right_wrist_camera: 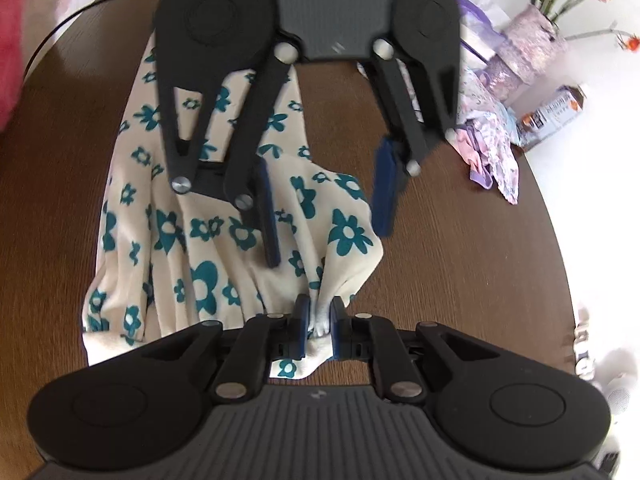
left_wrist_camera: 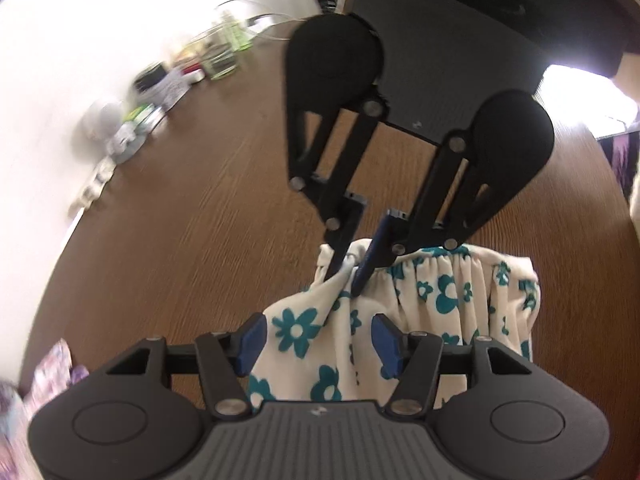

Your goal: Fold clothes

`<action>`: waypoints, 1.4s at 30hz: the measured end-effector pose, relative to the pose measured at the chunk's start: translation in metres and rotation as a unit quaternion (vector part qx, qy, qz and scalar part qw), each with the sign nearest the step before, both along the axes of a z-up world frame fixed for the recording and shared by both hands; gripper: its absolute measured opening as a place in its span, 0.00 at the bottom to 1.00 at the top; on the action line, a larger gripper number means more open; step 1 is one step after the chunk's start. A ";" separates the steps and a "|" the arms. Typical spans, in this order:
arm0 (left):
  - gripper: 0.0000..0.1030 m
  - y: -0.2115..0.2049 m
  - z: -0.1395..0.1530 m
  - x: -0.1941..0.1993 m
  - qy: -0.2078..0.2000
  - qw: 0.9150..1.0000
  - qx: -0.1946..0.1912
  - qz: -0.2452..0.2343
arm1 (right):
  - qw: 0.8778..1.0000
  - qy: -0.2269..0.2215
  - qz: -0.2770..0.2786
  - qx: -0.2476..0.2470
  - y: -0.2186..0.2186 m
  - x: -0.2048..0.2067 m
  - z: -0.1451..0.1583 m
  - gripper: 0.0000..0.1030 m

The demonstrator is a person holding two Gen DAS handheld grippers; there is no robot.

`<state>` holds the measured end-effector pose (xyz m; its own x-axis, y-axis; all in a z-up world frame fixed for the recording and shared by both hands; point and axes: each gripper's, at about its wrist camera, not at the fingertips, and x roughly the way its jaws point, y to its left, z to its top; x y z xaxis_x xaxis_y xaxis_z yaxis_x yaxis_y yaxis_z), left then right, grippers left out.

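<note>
A cream garment with teal flowers [left_wrist_camera: 440, 292] [right_wrist_camera: 200, 232] lies bunched on the brown wooden table [left_wrist_camera: 192, 200] [right_wrist_camera: 460, 280]. My right gripper [right_wrist_camera: 319, 320] is shut on a pinched edge of it; the left wrist view shows this gripper [left_wrist_camera: 352, 276] coming in from above and nipping the gathered hem. My left gripper [left_wrist_camera: 319, 344] [right_wrist_camera: 326, 204] is open and hovers over the cloth facing the right one. One blue pad [right_wrist_camera: 266, 216] is above the fabric, the other [right_wrist_camera: 384, 188] just past its raised edge.
A pile of lilac floral clothes [right_wrist_camera: 492, 152] [left_wrist_camera: 52, 376] sits at the table's side. Near it stand a vase of flowers [right_wrist_camera: 532, 40] and a carton [right_wrist_camera: 552, 114]. Jars and small items [left_wrist_camera: 220, 52] line the wall edge. Something red [right_wrist_camera: 12, 40] lies beyond the table.
</note>
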<state>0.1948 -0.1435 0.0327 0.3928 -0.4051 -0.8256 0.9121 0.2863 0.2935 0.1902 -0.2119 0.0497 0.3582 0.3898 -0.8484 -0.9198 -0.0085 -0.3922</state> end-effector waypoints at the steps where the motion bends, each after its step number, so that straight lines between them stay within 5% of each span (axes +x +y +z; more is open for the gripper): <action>1: 0.55 -0.002 -0.001 0.002 0.007 1.000 0.001 -0.002 | 1.000 -0.001 0.001 -0.001 0.000 -0.001 0.000 0.10; 4: 0.51 -0.006 -0.004 0.009 0.025 1.000 0.007 -0.012 | 1.000 -0.004 0.003 -0.002 -0.002 -0.001 0.001 0.10; 5: 0.38 -0.007 -0.004 0.010 0.032 0.999 0.008 -0.018 | 1.000 -0.006 0.005 -0.003 -0.002 -0.002 0.000 0.10; 6: 0.16 -0.007 -0.003 0.010 0.038 0.999 0.006 -0.023 | 1.000 -0.008 0.006 -0.004 -0.002 -0.002 0.000 0.10; 8: 0.07 -0.006 -0.003 0.008 0.041 0.999 0.004 -0.031 | 1.000 -0.011 0.003 -0.001 -0.003 -0.001 0.000 0.12; 11: 0.07 -0.002 -0.003 0.005 0.060 0.998 0.003 -0.023 | 1.000 0.002 -0.014 0.016 -0.004 0.008 0.006 0.30; 16: 0.07 -0.002 -0.002 0.015 0.104 0.994 -0.012 0.010 | 0.998 0.055 -0.020 0.034 -0.002 0.027 0.013 0.31; 20: 0.07 0.001 -0.001 0.015 0.114 0.993 -0.016 0.024 | 0.996 0.083 0.001 0.012 0.002 0.027 0.002 0.12; 29: 0.05 0.013 0.002 0.006 0.121 0.991 0.028 0.042 | 0.999 0.028 0.040 -0.007 -0.004 0.004 -0.001 0.08; 31: 0.11 0.018 0.005 0.005 0.111 0.993 0.013 0.042 | 0.999 0.014 0.049 -0.012 -0.006 -0.003 -0.003 0.08; 33: 0.35 0.020 0.012 0.005 0.090 0.995 -0.015 0.044 | 0.998 0.001 0.059 -0.015 -0.003 -0.004 -0.005 0.07; 35: 0.49 0.017 0.016 0.008 0.079 0.996 -0.023 0.040 | 0.998 -0.006 0.059 -0.012 -0.003 -0.005 -0.004 0.07; 41: 0.48 0.005 0.003 0.019 0.101 0.995 -0.011 -0.003 | 0.998 -0.014 0.054 0.013 -0.009 -0.008 0.004 0.05; 42: 0.38 0.004 0.000 0.020 0.109 0.994 -0.010 -0.008 | 0.998 -0.014 0.053 0.017 -0.011 -0.008 0.005 0.05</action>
<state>0.2151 -0.1393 0.0332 0.1992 -0.4265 -0.8823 0.9580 0.2742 0.0838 0.1827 -0.2226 0.0550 0.3365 0.4556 -0.8241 -0.9030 -0.0920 -0.4196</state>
